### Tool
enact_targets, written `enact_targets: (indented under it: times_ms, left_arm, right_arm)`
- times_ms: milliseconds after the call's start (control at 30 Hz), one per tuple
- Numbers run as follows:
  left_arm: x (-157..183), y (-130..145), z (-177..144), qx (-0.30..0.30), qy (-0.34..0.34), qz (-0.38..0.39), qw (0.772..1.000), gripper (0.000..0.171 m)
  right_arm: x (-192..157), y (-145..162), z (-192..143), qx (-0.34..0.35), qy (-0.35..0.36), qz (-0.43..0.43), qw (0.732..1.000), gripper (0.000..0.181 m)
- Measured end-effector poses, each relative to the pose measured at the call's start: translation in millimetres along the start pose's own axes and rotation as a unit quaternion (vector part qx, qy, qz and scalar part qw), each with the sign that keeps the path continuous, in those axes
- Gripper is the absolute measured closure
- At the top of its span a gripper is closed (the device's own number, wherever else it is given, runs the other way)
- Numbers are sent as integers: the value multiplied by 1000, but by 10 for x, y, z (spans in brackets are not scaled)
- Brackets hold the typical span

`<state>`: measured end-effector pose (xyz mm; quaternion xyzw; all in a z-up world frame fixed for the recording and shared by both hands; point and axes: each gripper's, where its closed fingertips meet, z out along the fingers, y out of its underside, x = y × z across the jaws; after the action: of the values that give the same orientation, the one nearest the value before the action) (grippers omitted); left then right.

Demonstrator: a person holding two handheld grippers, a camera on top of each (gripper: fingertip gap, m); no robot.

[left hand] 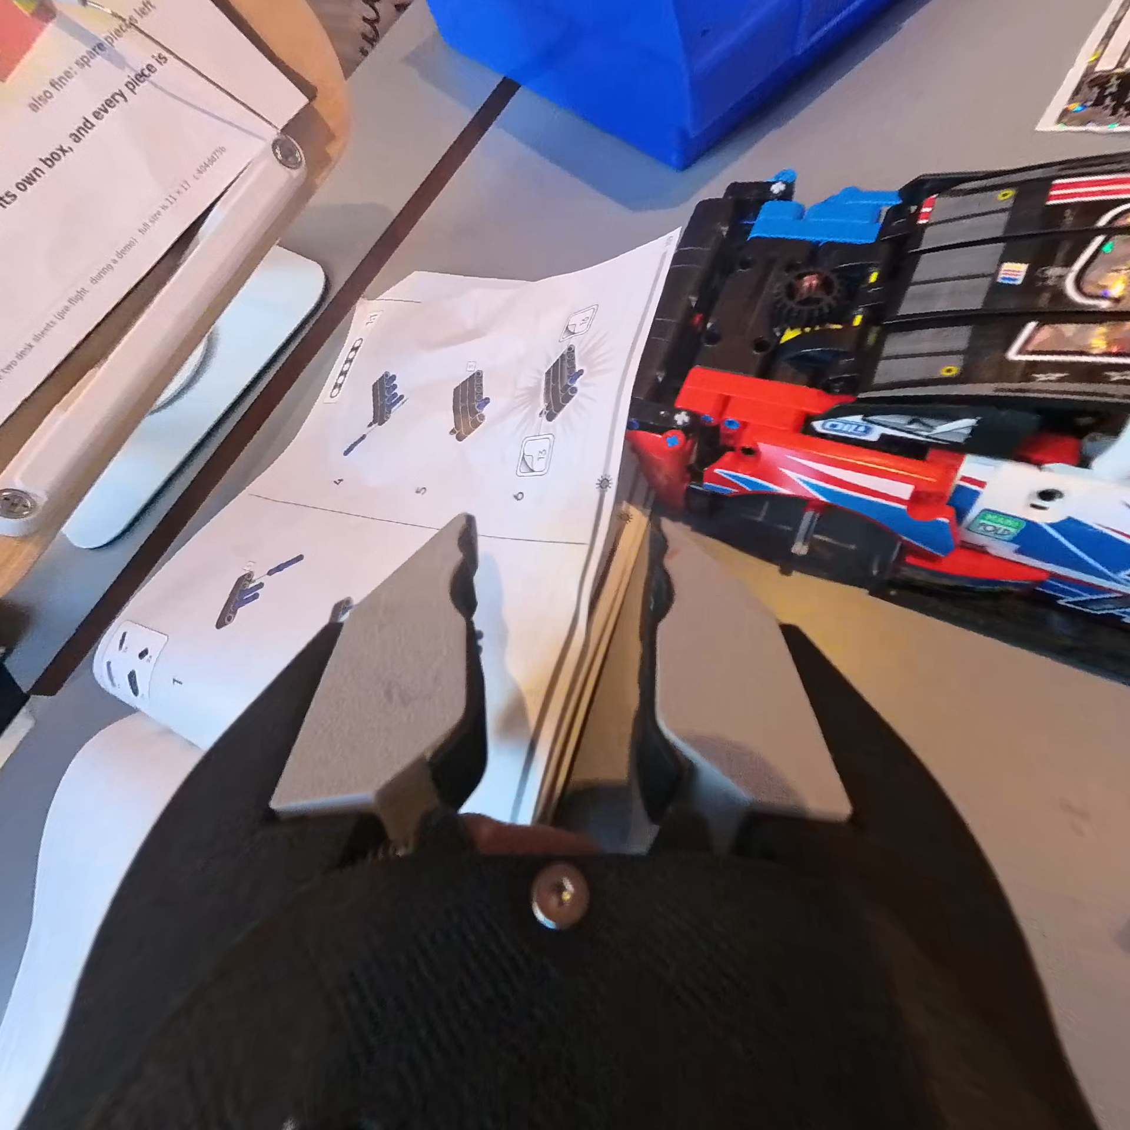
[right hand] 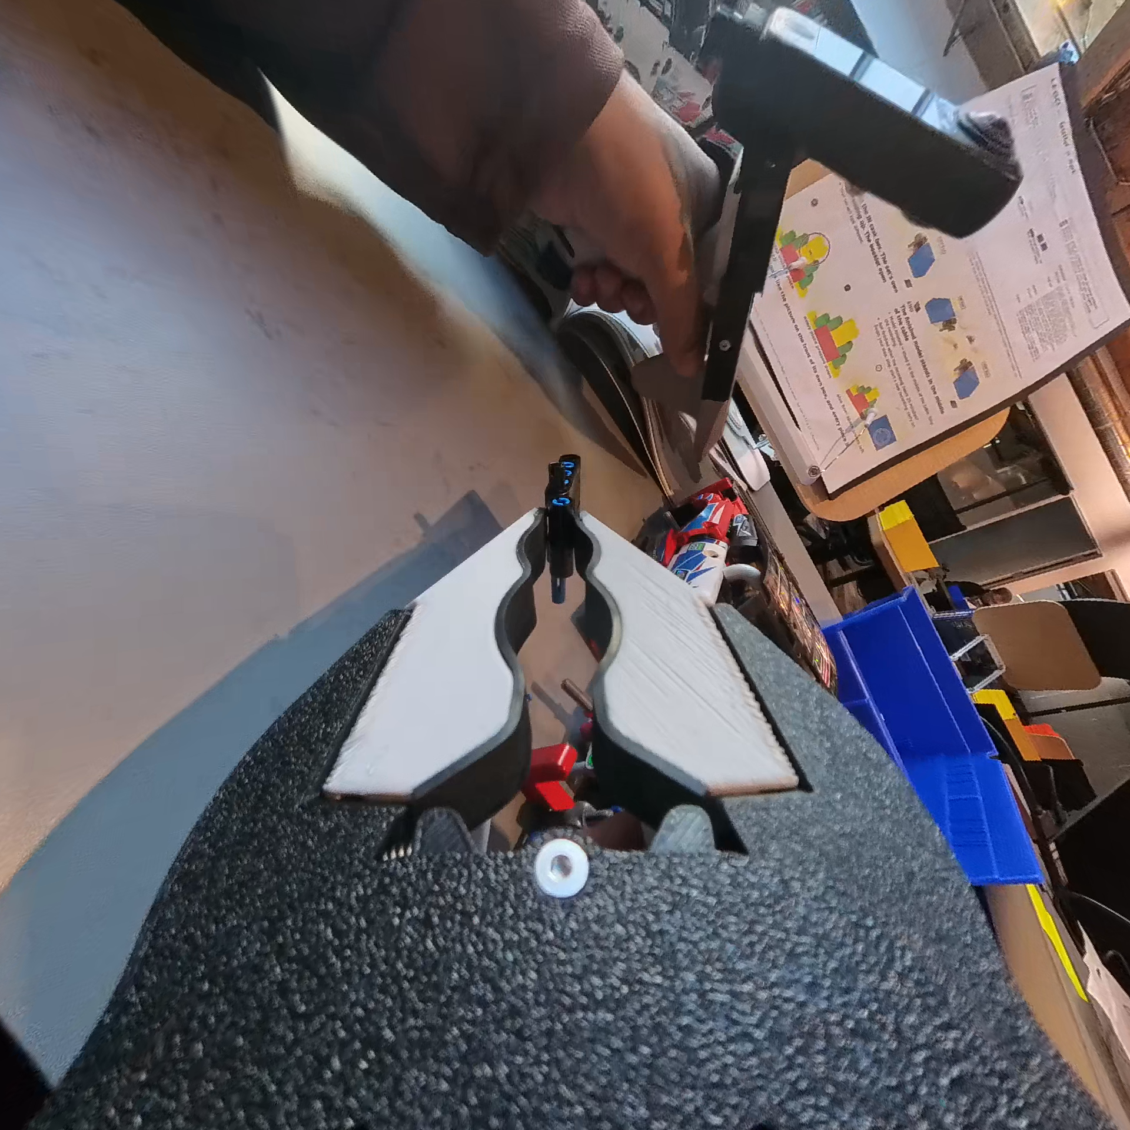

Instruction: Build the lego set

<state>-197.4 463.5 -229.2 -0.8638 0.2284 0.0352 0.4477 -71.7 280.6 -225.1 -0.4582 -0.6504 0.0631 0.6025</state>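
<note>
In the left wrist view, the left gripper hangs over the grey desk with its fingers spread, the raised stack of pages of an open instruction booklet standing in the gap between them; whether either finger presses on the paper cannot be told. The booklet lies open on the desk, its top page showing small assembly drawings. Just beside its right edge rests the lego car, a black, red, white and blue model lying on the desk with a blue block at its near end. Beyond it sits a blue bin, and at upper left a printed sheet is held on a tilted stand. In the right wrist view, the right gripper is lifted off the desk, its fingers drawn close and pinching a small black lego piece with blue pins, which stands upright between the tips. Farther off, a person's hand grips the other gripper, its grey fingers pointing down toward the lego car. A blue bin sits at right, and a printed instruction sheet with coloured brick pictures leans on a stand behind.
</note>
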Motion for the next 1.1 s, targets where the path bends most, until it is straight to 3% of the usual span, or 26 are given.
enact_targets:
  times_ms: [267, 367, 467, 933, 1100]
  left_arm:
    - [9, 123, 130, -30, 15, 3, 999, 127]
    - [35, 115, 122, -27, 21, 8, 999, 159]
    - [39, 128, 117, -26, 29, -1, 999, 171]
    - [82, 272, 168, -43, 28, 30, 998, 171]
    - [55, 331, 157, -26, -12, 61, 998, 171]
  right_arm:
    - [-9, -7, 11, 1, -2, -2, 1000, 173]
    - [-8, -8, 10, 1, -2, -1, 1000, 173]
    - [-11, -10, 7, 2, -2, -2, 1000, 173]
    - [-18, -16, -8, 5, -4, -3, 1000, 173]
    - [-1, 9, -7, 3, -2, -4, 1000, 173]
